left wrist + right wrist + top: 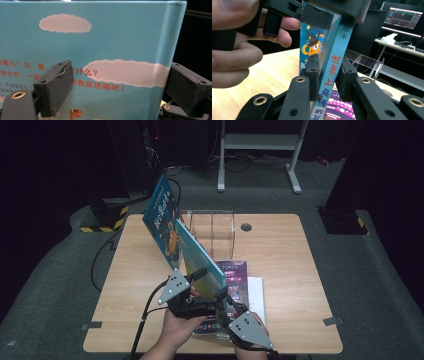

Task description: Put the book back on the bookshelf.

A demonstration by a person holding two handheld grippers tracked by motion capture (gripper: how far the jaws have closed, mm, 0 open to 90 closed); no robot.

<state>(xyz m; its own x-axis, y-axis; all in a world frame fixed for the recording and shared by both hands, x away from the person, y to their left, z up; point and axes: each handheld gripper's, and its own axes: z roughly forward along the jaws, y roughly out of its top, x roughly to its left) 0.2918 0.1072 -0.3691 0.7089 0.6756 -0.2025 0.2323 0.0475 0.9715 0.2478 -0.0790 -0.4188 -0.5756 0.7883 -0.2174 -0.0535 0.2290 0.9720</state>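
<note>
- One blue book (172,232) stands tilted on edge at the middle of the desk (285,265), near the left side of one clear bin (212,232).
- The bin has two compartments; nothing can be made out inside them.
- Two more books (235,280) lie flat at the near edge.
- Two claws: the right claw (328,75) grips the blue book's spine; the left claw (112,87) stands wide around its cover, pads off it.
</note>
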